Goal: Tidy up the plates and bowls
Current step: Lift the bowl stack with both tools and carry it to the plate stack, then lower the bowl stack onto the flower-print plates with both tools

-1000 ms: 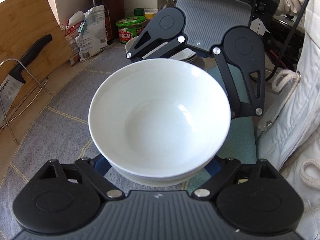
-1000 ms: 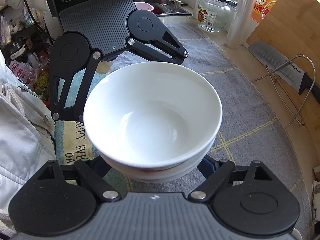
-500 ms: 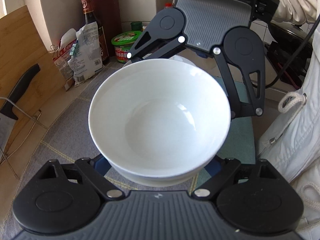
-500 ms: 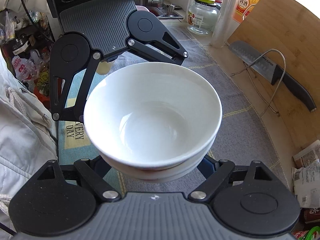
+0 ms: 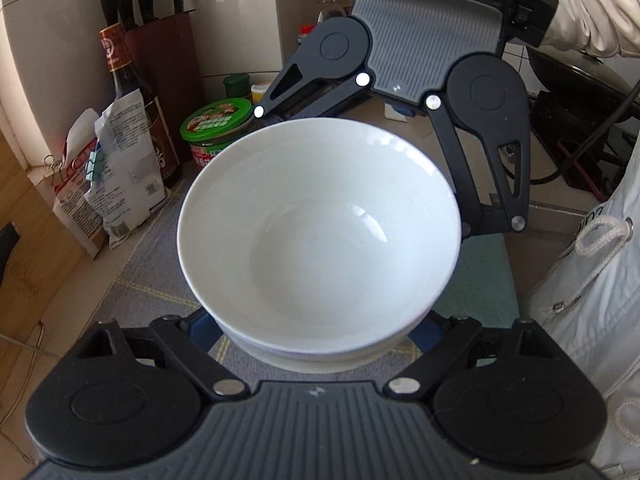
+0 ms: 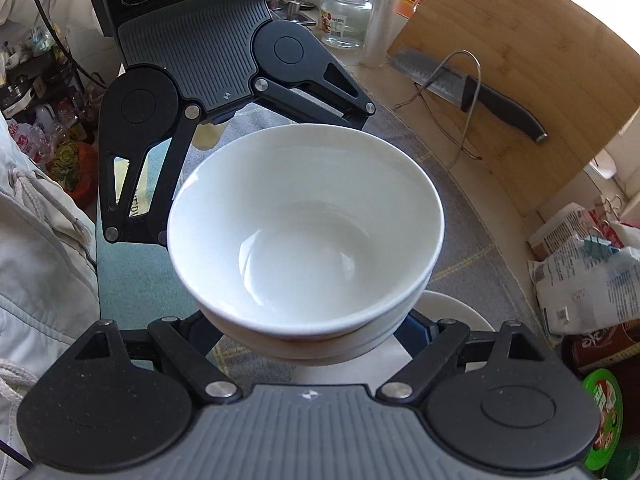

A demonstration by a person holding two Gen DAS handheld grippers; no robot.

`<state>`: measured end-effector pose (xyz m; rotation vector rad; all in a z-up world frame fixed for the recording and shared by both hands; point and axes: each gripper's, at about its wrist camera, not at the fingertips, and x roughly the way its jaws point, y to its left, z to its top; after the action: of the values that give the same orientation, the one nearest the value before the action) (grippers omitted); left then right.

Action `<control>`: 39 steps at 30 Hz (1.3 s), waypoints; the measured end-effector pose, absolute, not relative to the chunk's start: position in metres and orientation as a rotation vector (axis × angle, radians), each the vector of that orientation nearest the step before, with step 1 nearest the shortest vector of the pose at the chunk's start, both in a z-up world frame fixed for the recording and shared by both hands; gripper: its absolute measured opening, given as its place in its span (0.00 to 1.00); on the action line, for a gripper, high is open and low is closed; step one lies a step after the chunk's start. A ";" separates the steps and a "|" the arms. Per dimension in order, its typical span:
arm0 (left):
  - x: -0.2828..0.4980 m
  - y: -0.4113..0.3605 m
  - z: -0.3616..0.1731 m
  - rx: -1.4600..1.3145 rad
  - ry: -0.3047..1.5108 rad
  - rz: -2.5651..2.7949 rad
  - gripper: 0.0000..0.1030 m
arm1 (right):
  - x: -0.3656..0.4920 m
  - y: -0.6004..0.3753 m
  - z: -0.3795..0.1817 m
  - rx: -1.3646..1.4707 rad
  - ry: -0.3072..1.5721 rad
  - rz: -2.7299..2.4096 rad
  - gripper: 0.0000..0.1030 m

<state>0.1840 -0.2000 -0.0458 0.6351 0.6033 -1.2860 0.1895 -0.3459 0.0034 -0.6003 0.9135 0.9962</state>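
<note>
A stack of two nested white bowls (image 5: 320, 236) is held in the air between both grippers. My left gripper (image 5: 316, 332) is shut on the stack from one side, its blue-padded fingers under the lower bowl. My right gripper (image 6: 316, 332) is shut on the opposite side of the bowls (image 6: 306, 236). Each gripper's body shows across the bowls in the other's view. A white plate (image 6: 460, 312) lies on the mat below and to the right of the stack in the right wrist view, mostly hidden.
A grey checked mat (image 5: 156, 264) covers the counter. Food packets (image 5: 112, 184), a dark bottle (image 5: 132, 96), a green-lidded tub (image 5: 216, 128) and a knife block (image 5: 160, 44) stand by the wall. A cutting board (image 6: 540, 80), knife (image 6: 472, 88) and wire rack (image 6: 464, 92) lean behind.
Both grippers carried the bowl stack along the counter toward the packets and bottle corner. The white plate has come into view beneath the bowls. The grip has not changed.
</note>
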 end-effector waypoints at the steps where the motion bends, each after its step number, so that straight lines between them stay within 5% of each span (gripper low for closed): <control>1: 0.185 -0.205 -0.046 0.639 0.600 -1.290 0.89 | 0.190 -0.351 0.004 -0.599 0.914 0.989 0.89; 39: 0.222 -0.286 -0.072 0.677 0.626 -1.364 0.89 | 0.216 -0.418 -0.024 -0.541 1.000 0.887 0.88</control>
<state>0.2216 -0.2861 -0.0725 0.6774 0.6258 -1.3638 0.2159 -0.4177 -0.0235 -0.5415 1.0002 0.8872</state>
